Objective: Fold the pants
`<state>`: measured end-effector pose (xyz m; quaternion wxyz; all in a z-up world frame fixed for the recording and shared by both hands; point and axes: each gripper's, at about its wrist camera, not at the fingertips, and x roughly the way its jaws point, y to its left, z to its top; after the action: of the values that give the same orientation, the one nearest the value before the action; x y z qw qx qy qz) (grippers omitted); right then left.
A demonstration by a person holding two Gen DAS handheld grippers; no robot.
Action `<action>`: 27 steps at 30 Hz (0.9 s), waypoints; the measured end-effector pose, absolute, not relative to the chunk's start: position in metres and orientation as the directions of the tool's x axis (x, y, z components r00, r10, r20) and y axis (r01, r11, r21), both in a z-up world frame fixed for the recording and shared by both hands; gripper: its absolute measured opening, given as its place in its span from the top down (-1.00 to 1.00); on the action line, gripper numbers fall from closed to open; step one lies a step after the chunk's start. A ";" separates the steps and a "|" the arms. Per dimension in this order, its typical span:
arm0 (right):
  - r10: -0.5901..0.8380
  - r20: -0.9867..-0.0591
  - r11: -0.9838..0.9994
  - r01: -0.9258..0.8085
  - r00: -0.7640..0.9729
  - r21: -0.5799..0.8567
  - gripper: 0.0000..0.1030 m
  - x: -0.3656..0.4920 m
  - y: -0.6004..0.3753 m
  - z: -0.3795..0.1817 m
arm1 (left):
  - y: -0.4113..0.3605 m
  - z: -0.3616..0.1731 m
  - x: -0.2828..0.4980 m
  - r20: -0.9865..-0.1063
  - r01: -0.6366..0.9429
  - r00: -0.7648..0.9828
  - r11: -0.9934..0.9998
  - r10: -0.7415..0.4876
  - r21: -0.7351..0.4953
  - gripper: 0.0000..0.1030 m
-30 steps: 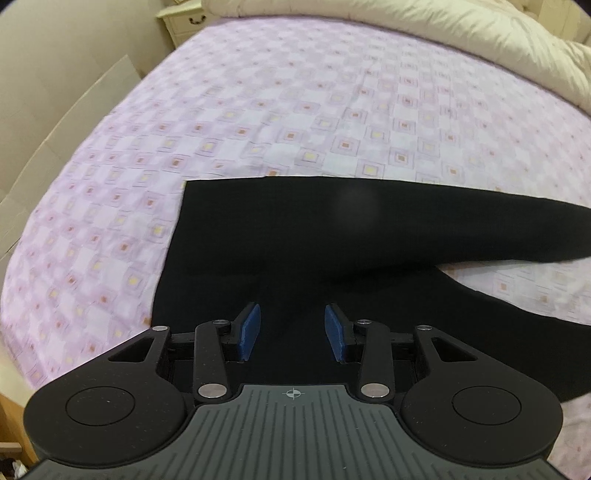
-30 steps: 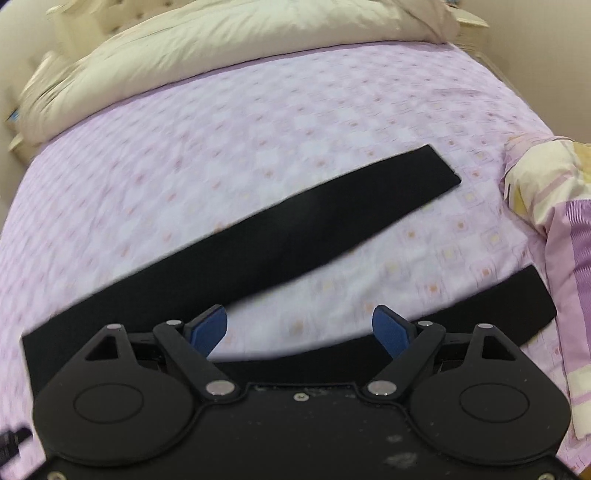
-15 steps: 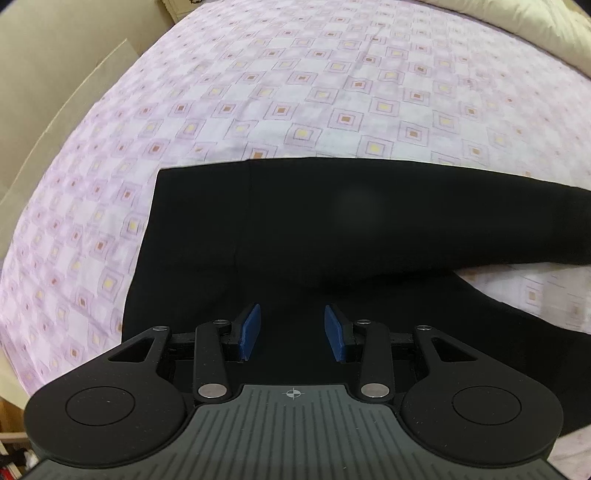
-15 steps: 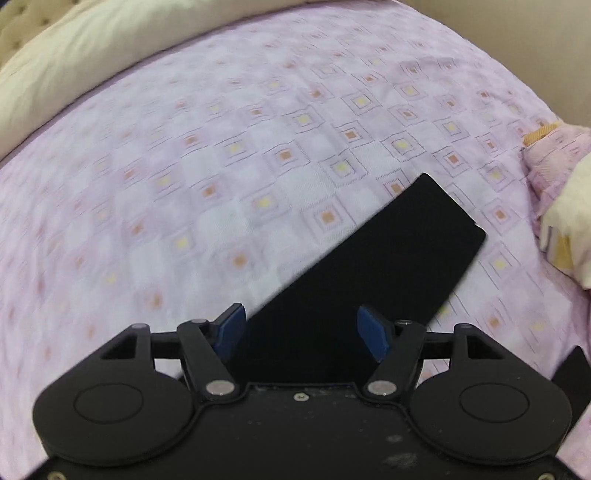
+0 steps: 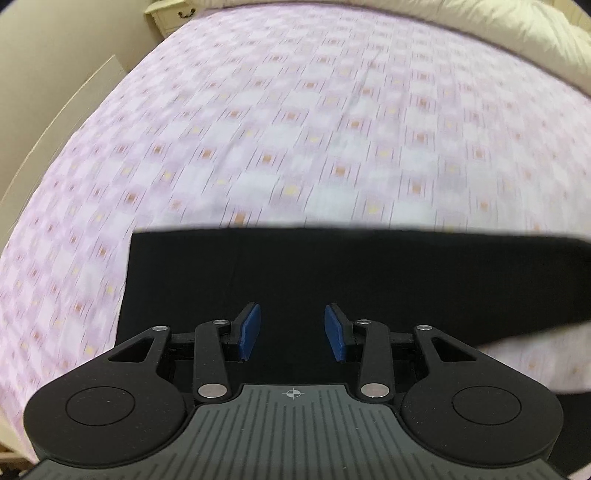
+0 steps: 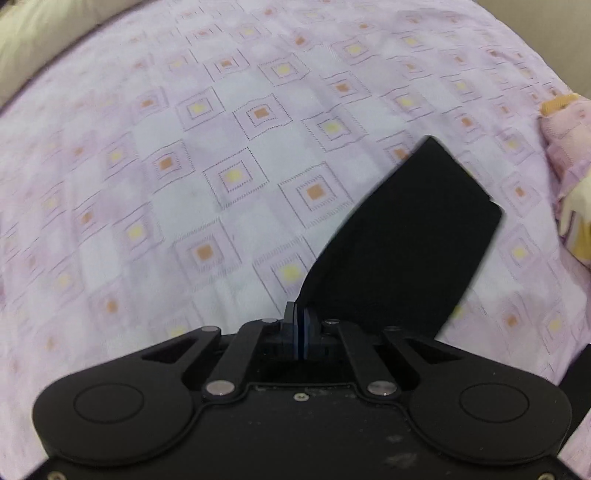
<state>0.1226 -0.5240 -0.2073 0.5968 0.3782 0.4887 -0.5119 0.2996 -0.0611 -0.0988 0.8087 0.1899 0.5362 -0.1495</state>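
Black pants (image 5: 332, 266) lie flat on the purple patterned bed sheet (image 5: 295, 129). In the left wrist view the waist end fills the lower half, one leg running off to the right. My left gripper (image 5: 292, 332) is open, its blue pads just above the waist fabric, holding nothing. In the right wrist view my right gripper (image 6: 300, 325) is shut on the edge of a pant leg (image 6: 399, 240) near its cuff. The cuff end rises off the sheet to the upper right.
A cream duvet (image 5: 498, 33) is bunched along the far edge of the bed. A cream nightstand (image 5: 173, 14) stands at the far left corner. A striped pink and yellow cloth (image 6: 569, 177) lies at the right edge of the sheet.
My right gripper came down to the pant leg near the cuff and shut on it. My left gripper shifted over the waist and stayed open.
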 end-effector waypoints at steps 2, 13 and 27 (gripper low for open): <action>-0.251 -0.967 0.198 0.980 0.036 -0.015 0.95 0.096 -0.505 -0.190 | -0.068 -0.096 0.317 -0.925 0.446 0.375 0.886 -0.056 0.126 0.26; -0.215 -0.975 0.167 0.986 0.049 0.013 0.95 0.005 -0.425 -0.184 | -0.089 -0.120 0.411 -0.979 0.341 0.189 0.940 -0.080 -0.011 0.25; -0.212 -0.976 0.182 0.983 0.041 0.002 0.94 0.004 -0.421 -0.193 | -0.101 -0.190 0.435 -1.000 0.243 -0.016 0.970 0.012 0.008 0.12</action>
<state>0.0038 -0.4206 -0.1932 0.5998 0.4011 0.4810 -0.4980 0.4352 -0.1007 -0.1895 0.6954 0.0902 0.7081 -0.0829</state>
